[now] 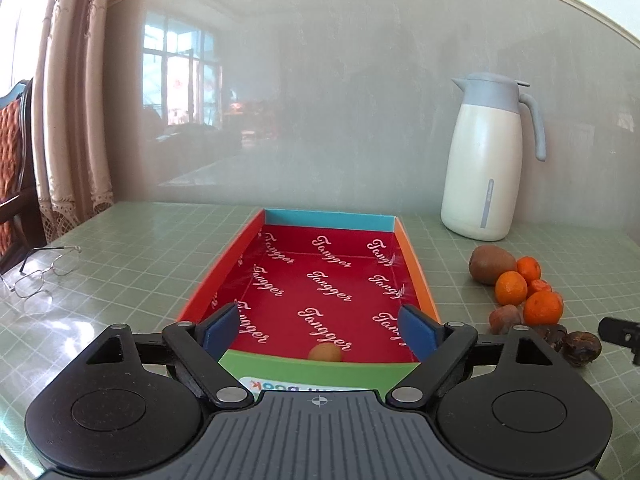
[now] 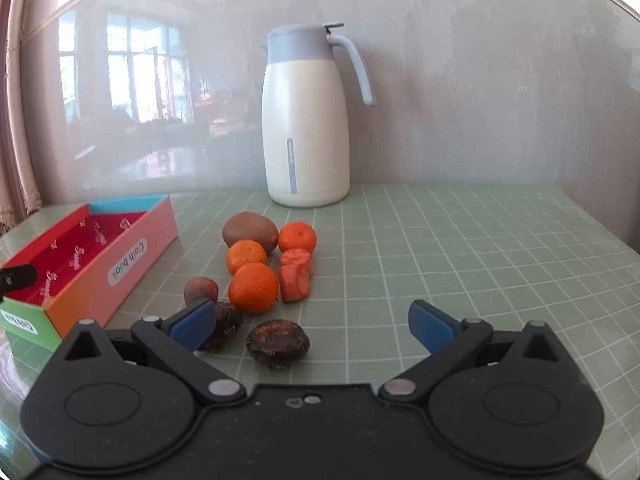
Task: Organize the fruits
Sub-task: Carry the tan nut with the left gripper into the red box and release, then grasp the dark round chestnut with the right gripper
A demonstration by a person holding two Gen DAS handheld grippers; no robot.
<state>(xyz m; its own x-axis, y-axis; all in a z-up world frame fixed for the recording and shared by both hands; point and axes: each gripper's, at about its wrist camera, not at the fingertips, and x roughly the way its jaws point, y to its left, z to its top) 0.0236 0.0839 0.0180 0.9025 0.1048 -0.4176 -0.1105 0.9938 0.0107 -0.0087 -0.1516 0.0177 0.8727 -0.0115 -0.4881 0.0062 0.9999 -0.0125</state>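
step: drop done, my left gripper (image 1: 320,322) wide open, empty | small brown fruit (image 1: 325,352) in box (image 1: 332,218), near wall | right gripper (image 2: 312,322) open, empty | next: right grabs dark fruit (image 2: 277,343) from pile

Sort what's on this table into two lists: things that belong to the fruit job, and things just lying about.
Part of the job:
box
small brown fruit already in the box
kiwi
three tangerines
carrot pieces
dark brown fruits

Just lying about:
thermos jug
glasses
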